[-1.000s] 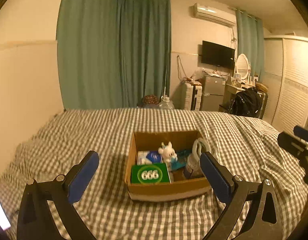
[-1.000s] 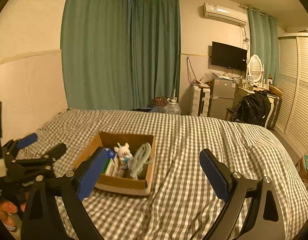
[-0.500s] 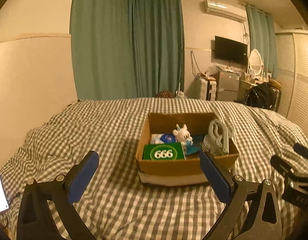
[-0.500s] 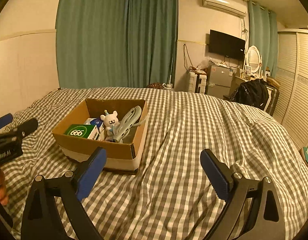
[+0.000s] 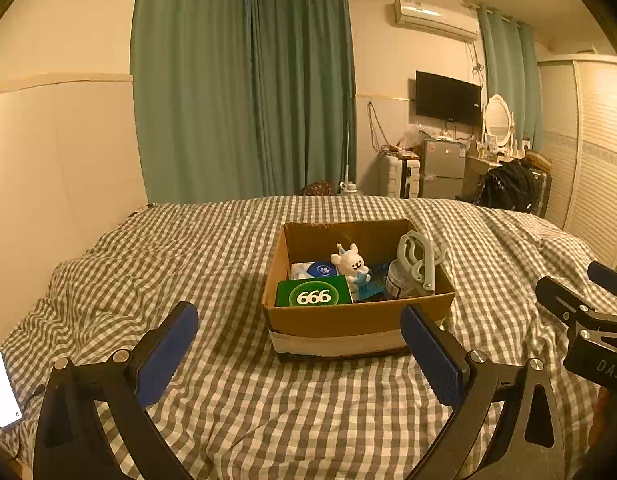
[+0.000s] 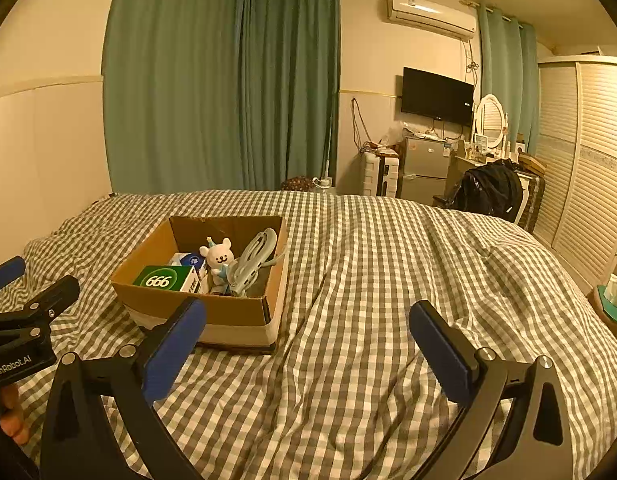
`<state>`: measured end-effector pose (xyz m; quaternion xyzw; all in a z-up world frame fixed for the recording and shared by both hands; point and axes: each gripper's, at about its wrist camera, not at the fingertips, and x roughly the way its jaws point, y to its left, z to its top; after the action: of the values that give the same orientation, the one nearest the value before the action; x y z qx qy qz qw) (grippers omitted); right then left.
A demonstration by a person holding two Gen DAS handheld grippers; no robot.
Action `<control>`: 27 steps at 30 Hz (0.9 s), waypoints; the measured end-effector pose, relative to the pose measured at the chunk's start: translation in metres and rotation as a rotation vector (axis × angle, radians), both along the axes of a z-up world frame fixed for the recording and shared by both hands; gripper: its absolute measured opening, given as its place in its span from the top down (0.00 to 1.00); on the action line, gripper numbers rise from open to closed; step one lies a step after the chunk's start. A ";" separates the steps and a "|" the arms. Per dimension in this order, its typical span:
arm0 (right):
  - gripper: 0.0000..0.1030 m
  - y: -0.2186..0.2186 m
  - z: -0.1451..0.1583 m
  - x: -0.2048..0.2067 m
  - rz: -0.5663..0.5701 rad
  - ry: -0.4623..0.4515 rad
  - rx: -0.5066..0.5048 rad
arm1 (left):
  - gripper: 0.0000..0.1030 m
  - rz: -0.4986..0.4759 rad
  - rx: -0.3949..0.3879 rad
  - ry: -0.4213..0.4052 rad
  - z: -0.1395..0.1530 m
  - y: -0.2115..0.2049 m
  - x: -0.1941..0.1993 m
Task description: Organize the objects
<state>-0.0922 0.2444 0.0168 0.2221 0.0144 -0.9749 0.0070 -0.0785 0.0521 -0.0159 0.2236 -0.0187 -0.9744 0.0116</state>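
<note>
An open cardboard box (image 5: 348, 320) (image 6: 232, 312) sits on the checked bed cover. Inside lie a green "666" packet (image 5: 313, 297) (image 6: 161, 280), a white toy bear (image 5: 350, 264) (image 6: 219, 258), a blue-and-white pack (image 5: 314, 270) and pale plastic hangers (image 5: 418, 258) (image 6: 252, 264). My left gripper (image 5: 298, 344) is open, just short of the box's near wall. The right gripper (image 6: 308, 344) is open too, over bare cover to the right of the box. Each gripper shows at the edge of the other's view, nothing held.
A lit phone (image 5: 2, 388) lies at the bed's left edge. Green curtains (image 5: 244, 100), a TV (image 5: 448, 98), a small fridge (image 5: 442, 168), a dark bag (image 5: 504, 188) and a louvred wardrobe (image 5: 592, 152) stand beyond the bed. A finger (image 6: 10, 412) grips the left tool.
Both grippers have come lower and nearer to the box, which now looms larger. The right view swung so the box sits further left. Both stay open.
</note>
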 end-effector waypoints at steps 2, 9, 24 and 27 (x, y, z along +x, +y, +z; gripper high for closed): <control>0.00 -0.001 0.002 0.002 -0.003 0.008 0.002 | 0.00 -0.003 -0.003 0.001 0.001 0.000 0.001; 0.00 -0.006 -0.001 0.001 -0.001 0.003 0.011 | 0.00 0.007 0.006 -0.013 -0.003 -0.005 0.001; 0.00 -0.006 -0.004 -0.002 -0.004 -0.010 0.010 | 0.00 0.011 -0.010 -0.024 -0.007 -0.004 -0.004; 0.00 -0.004 -0.006 -0.002 -0.003 -0.012 0.007 | 0.00 0.017 -0.008 -0.022 -0.007 -0.005 -0.003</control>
<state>-0.0938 0.2399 0.0112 0.2278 0.0174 -0.9735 0.0050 -0.0819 0.0472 -0.0230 0.2343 -0.0209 -0.9717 0.0204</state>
